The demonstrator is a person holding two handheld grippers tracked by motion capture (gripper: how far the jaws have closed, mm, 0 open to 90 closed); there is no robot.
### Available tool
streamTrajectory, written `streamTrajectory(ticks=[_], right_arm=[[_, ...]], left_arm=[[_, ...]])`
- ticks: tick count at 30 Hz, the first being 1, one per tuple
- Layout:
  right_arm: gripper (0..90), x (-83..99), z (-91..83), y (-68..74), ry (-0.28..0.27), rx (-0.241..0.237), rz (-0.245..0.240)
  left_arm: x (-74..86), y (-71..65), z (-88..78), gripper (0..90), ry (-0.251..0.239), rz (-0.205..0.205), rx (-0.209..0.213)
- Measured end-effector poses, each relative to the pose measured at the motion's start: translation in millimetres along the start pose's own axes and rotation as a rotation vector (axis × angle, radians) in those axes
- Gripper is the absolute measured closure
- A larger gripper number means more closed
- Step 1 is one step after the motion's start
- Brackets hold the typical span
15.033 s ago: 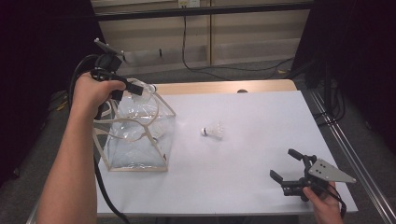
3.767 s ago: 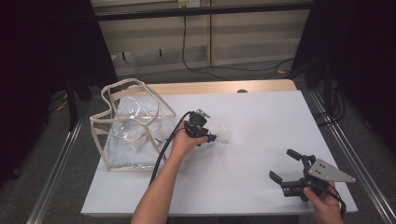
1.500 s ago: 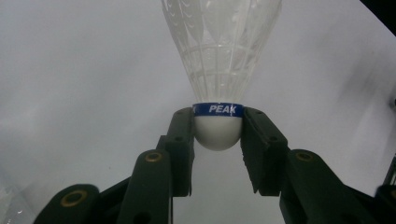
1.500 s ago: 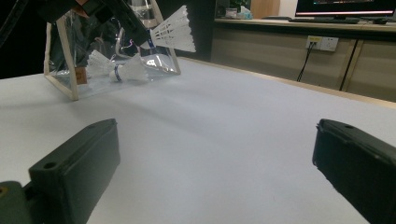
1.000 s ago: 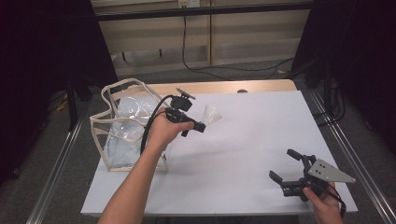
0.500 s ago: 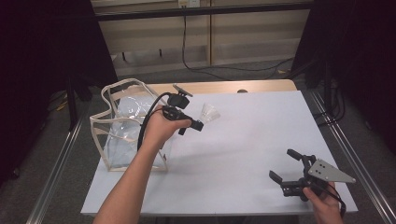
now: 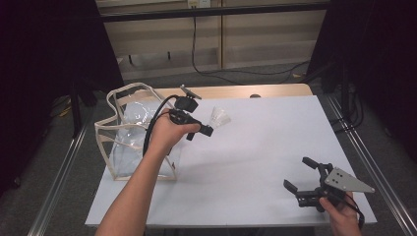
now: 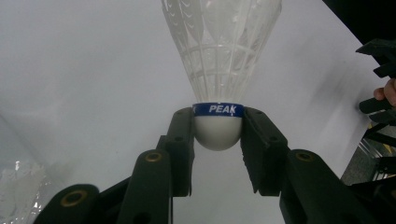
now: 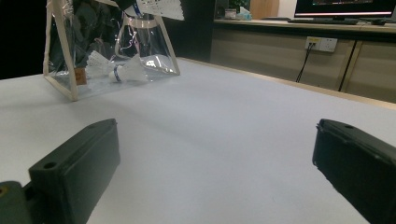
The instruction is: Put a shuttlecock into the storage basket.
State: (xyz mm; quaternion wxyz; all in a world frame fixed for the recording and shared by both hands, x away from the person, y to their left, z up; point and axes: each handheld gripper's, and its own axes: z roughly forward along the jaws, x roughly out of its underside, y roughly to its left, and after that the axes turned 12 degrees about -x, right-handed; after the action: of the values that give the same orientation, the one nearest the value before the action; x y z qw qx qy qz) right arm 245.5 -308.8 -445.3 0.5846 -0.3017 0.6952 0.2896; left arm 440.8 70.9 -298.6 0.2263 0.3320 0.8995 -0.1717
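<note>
Task judged as packing shuttlecocks into clear bag (image 7: 129,129) at surface's (image 7: 255,147) left; approx. midway. Two shuttles (image 9: 114,69) already seen lying inside bag. Left claw (image 7: 209,129) is clenched on the shuttlecock (image 7: 219,117) at its cork, skirt away from the hand, held above surface just right of bag. Left to do: carry over bag mouth & drop. Vs 0.5 s ago: left claw moved slightly toward bag, shuttle w/ it. Right claw (image 7: 298,178) released, empty, parked near right corner, unchanged.
</note>
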Motion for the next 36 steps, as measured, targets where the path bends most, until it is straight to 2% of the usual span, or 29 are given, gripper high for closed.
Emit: streamTrajectory(ticks=[13,36], right_arm=[[0.7,-0.1,-0.6,0.0,0.000,0.001,-0.001],[0.8,-0.1,-0.4,-0.1,-0.001,0.001,-0.002]], left_arm=[[-3.1,0.5,-13.8,65.5,0.004,-0.010,-0.005],[-7.1,11.9,-36.0,65.6,0.002,-0.044,-0.009]])
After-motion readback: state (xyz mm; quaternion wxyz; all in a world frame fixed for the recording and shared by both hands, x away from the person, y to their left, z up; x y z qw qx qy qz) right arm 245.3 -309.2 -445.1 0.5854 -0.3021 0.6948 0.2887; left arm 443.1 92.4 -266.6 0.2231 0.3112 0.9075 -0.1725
